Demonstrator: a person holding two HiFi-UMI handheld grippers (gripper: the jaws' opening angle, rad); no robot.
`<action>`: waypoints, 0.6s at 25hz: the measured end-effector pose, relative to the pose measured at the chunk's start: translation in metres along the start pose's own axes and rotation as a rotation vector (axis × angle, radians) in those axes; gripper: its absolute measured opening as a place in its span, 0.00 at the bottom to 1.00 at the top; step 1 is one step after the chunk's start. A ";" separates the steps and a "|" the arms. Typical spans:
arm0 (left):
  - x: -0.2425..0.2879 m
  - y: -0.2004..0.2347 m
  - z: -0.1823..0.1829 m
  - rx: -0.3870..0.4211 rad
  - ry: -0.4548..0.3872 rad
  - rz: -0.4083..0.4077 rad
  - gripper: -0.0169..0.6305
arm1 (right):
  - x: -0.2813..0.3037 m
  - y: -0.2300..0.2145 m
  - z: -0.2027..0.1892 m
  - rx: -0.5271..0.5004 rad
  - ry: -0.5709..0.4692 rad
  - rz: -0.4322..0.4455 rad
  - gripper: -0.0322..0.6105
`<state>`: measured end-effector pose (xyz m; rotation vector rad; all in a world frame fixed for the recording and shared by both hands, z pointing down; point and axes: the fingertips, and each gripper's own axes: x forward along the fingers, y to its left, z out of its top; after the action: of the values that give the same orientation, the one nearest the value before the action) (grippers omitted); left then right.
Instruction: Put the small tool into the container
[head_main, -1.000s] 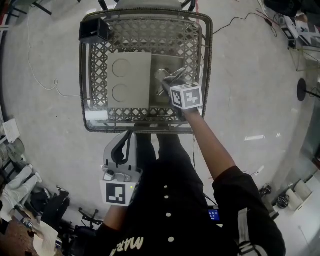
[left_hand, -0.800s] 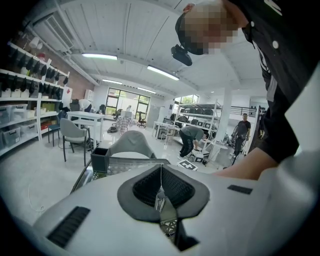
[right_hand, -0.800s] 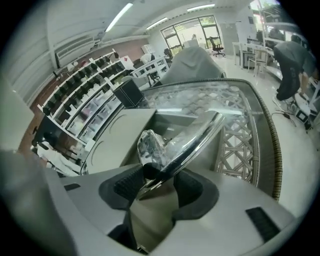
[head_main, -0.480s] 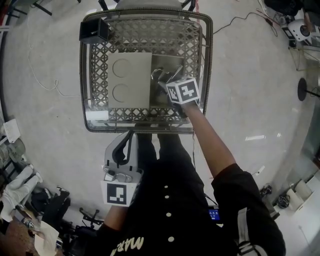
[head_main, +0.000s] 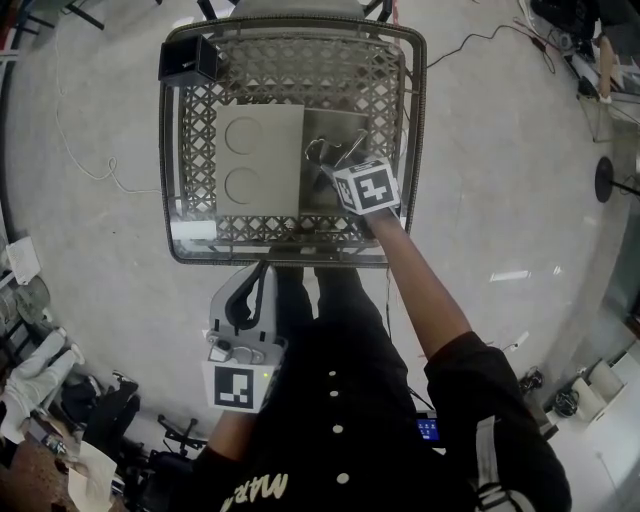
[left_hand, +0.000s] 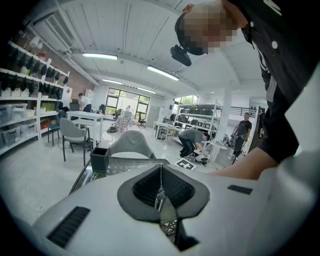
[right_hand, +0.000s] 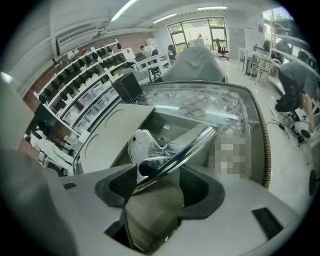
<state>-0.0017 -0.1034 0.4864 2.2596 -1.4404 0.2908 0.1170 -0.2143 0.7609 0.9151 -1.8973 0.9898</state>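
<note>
Release is what has just happened: the jaws of my right gripper (right_hand: 160, 186) have just been opening and now stand wide. The small chrome tool (right_hand: 172, 147) lies loose between them, its shiny handle slanting across the gap with neither pad pressing on it. Since a second ago my wrist has rolled a little, as the turned marker cube (head_main: 368, 188) shows in the head view, while the hand has barely shifted over the wire-mesh basket (head_main: 414, 120). The tool's flat head reaches into the grey metal tray (head_main: 350, 125) inside the basket, beside the white panel (head_main: 260, 160); whether it already rests on the tray floor I cannot tell. I judge the drop as good as made: the tool is within the basket's walls, and what remains is drawing the right gripper back without catching the handle. My left gripper (left_hand: 160, 189) waits outside the basket, jaws pressed together on nothing.
</note>
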 end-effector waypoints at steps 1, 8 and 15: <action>0.000 0.000 -0.001 -0.001 0.001 0.000 0.07 | -0.001 -0.002 -0.001 -0.002 -0.003 -0.008 0.48; 0.001 -0.002 0.000 -0.001 -0.002 -0.004 0.07 | 0.003 -0.005 -0.002 -0.100 -0.007 -0.072 0.33; 0.001 -0.001 -0.001 0.003 0.002 -0.005 0.07 | 0.002 -0.008 -0.001 -0.108 -0.037 -0.100 0.09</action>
<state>-0.0004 -0.1031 0.4870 2.2640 -1.4340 0.2942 0.1229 -0.2174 0.7647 0.9602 -1.8970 0.8090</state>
